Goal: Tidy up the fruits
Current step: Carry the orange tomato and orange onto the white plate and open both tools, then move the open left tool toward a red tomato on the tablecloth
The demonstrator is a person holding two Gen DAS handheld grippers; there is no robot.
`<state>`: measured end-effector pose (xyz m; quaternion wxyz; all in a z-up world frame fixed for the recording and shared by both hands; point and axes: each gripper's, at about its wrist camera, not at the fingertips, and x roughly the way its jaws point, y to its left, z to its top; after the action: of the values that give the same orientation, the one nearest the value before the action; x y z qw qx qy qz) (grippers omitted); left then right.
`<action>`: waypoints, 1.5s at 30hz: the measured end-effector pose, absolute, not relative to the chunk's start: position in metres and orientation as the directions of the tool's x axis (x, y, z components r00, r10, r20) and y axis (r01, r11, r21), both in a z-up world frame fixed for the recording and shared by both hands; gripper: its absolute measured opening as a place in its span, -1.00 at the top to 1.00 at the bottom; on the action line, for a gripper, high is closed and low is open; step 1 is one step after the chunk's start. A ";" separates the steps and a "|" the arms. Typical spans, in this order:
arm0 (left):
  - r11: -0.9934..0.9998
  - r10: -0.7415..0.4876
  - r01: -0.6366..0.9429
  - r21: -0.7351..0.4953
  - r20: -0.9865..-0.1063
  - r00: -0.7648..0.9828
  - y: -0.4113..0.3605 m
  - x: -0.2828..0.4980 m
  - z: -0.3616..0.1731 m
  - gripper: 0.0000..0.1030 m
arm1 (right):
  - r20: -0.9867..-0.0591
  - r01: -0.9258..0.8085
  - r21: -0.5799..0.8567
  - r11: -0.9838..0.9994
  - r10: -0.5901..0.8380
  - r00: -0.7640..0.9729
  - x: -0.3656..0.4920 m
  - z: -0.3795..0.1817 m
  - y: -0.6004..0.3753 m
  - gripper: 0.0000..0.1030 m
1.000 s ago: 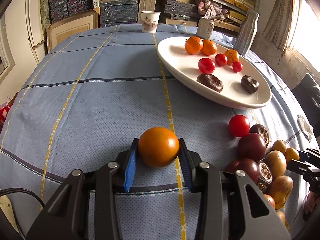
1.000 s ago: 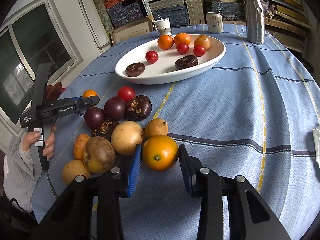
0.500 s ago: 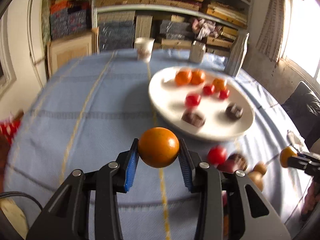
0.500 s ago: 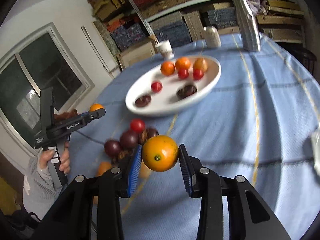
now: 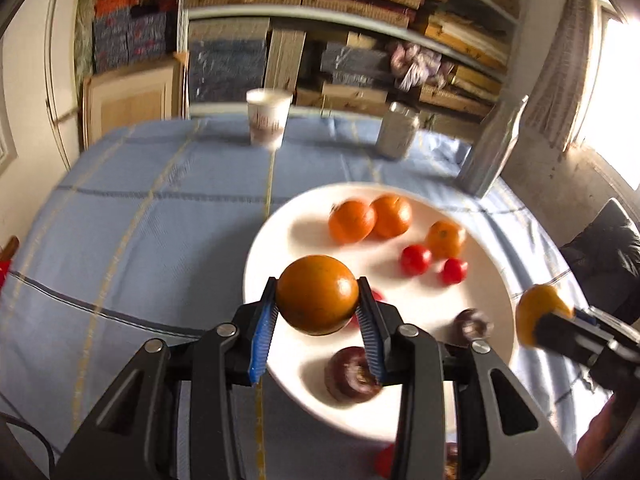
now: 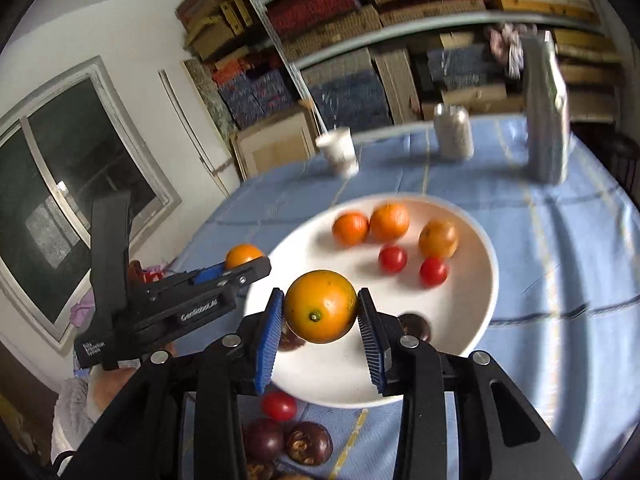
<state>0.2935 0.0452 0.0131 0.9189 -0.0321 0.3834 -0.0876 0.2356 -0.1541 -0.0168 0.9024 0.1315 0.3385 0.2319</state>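
Much of both views is smeared by blur, and the black gripper bodies cover the near table. In the left wrist view, a red fruit (image 5: 374,300) on the white plate (image 5: 416,312) shows only as a sliver behind the left gripper (image 5: 318,312), probably a small tomato. At the bottom edge another red fruit and a dark one are cut off by the frame. In the right wrist view, a dark fruit (image 6: 290,340) is half hidden behind the right gripper (image 6: 320,320), and the fruit on the cloth below are partly covered by its arms.

The left gripper is clamped on a smooth round orange (image 5: 317,294), its ribbed blue pads (image 5: 262,332) pressing both sides, held in the air above the plate's near-left rim. The right gripper holds a second orange (image 6: 321,306) in the same way, green stem spot facing the camera, over the plate's near side. Each gripper appears in the other's view, fruit at its tip.

The plate is a glossy, shallow oval. On it lie three matt-skinned tangerines (image 5: 352,221), glossy red tomatoes (image 5: 416,259), and wrinkled dark purple fruits (image 5: 352,374). The tablecloth (image 5: 152,232) is woven blue fabric with yellow and dark stripes. Towards its far edge stand a paper cup (image 5: 267,117), a metal can (image 5: 397,130) and a tall, angular grey bottle (image 5: 492,148). Off the plate, a tomato (image 6: 279,406) and rough, dark round fruits (image 6: 308,442) lie on the cloth. A grey knit sleeve (image 6: 72,404) shows at lower left.
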 end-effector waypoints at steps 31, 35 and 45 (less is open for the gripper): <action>0.992 -0.119 0.115 -0.052 -0.695 0.709 0.075 0.194 -0.007 -0.91 | -0.451 -0.266 0.439 0.858 0.466 0.761 0.148 -0.032 -0.200 -0.90; 0.989 -0.122 0.147 -0.028 -0.726 0.677 0.065 0.185 -0.017 -0.91 | -0.459 -0.228 0.463 0.857 0.452 0.765 0.145 -0.037 -0.210 -0.90; 0.985 -0.158 0.156 -0.078 -0.778 0.608 0.051 0.209 -0.027 -0.91 | -0.485 -0.194 0.491 0.849 0.451 0.749 0.152 -0.044 -0.214 -0.91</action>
<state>0.2087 0.0513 -0.0270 0.8968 -0.0010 0.4337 -0.0875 0.1519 -0.2144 -0.0436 0.9115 0.2096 0.3066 0.1770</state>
